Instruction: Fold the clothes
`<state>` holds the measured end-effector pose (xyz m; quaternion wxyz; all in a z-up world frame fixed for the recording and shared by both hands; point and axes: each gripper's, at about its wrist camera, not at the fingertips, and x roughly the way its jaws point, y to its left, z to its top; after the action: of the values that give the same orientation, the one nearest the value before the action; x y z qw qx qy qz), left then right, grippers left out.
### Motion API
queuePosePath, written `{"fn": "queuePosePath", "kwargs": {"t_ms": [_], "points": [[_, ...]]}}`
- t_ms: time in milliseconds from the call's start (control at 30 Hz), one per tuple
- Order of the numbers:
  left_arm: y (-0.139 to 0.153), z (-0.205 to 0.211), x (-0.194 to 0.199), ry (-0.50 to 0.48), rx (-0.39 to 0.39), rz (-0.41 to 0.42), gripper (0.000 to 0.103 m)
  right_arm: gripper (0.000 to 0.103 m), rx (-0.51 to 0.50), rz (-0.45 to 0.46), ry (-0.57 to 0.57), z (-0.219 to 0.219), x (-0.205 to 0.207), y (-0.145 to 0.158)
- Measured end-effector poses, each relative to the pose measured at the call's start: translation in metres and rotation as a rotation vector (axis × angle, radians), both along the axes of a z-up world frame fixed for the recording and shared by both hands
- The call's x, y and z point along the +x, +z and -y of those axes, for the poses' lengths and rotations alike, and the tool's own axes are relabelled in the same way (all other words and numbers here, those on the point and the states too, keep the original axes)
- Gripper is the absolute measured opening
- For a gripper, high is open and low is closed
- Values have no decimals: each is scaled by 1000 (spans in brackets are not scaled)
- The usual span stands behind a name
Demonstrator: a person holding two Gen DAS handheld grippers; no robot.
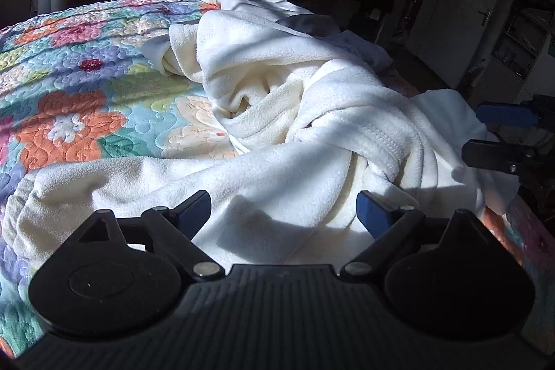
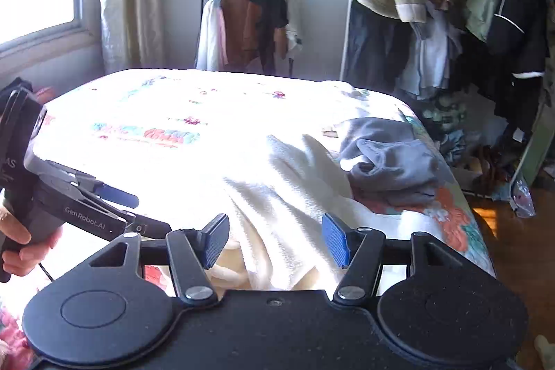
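Both grippers open w/ nothing held: left gripper (image 1: 283,214) sits right over the crumpled white fleece robe (image 1: 295,99) at frame center, right gripper (image 2: 275,240) at its edge.

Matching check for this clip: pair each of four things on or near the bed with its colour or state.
1. fleece garment
2. grey garment
3. quilt
4. left gripper

a. floral, many colours
b. open, holding nothing
c. cream white, crumpled
d. bunched near the bed's right edge

Pairs: 1-c, 2-d, 3-a, 4-b
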<state>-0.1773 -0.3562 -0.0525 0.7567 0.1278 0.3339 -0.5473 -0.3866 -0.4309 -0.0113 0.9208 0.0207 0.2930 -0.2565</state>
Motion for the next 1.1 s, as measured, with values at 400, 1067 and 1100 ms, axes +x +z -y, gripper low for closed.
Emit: {"fn": "queuePosePath", "kwargs": {"t_ms": [400,1067,1100], "points": [[-37,14,27,66,68,-179,86,62,-170,-142,143,-5,72,-33],[-17,55,32,74,35,-116,25,48,299,54,-182,96,39,-61],[-12,52,38,98,22,-119,25,28,320,57,-163,97,44,-60]]}}
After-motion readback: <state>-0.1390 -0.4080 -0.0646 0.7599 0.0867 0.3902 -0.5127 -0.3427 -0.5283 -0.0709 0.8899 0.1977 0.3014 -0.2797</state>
